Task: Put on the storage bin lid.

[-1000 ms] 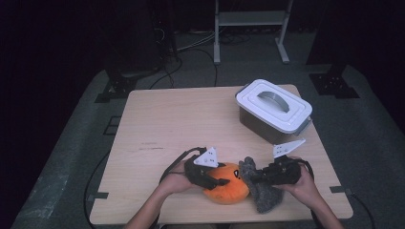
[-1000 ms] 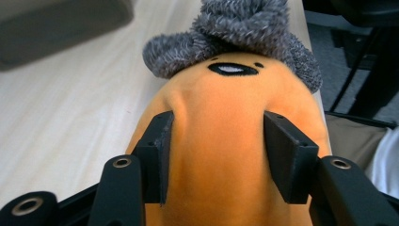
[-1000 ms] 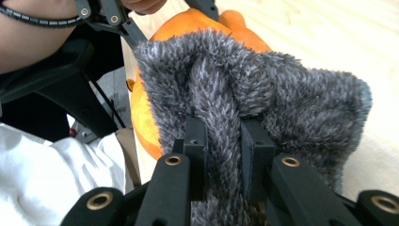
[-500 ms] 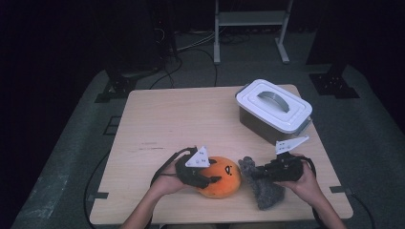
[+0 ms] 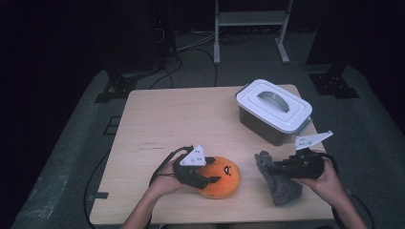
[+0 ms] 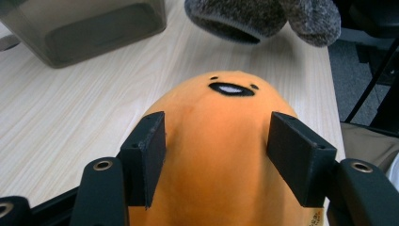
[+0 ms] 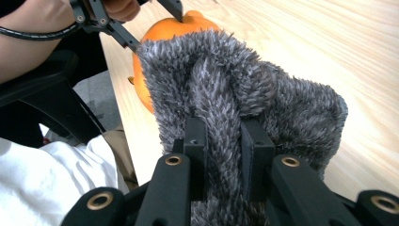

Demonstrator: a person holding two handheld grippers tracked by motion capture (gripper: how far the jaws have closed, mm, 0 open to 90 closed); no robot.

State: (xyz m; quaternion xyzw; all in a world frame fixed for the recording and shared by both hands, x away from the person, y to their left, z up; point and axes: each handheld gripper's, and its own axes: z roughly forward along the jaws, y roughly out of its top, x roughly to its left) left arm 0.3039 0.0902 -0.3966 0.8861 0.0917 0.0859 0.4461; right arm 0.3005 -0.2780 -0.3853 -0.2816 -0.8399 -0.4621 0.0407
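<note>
An orange plush toy (image 5: 222, 176) with a small black face lies near the table's front edge. My left gripper (image 5: 209, 174) holds it from the left. In the left gripper view the two jaws press on both sides of the plush (image 6: 230, 101), with the left gripper (image 6: 221, 129) shut on it. A grey fuzzy cloth (image 5: 278, 180) lies to the right, a gap apart from the plush. My right gripper (image 5: 282, 167) pinches a raised fold of the cloth (image 7: 273, 89); the right gripper (image 7: 223, 129) has its jaws close together on that fold.
A dark box with a white handled lid (image 5: 274, 107) stands at the back right of the wooden table (image 5: 176, 119). The table's right edge runs close behind the right hand. Dark floor, cables and stand legs lie beyond the table.
The grey cloth has been drawn to the right, away from the plush it touched a second ago. The left gripper and plush shifted slightly back and left.
</note>
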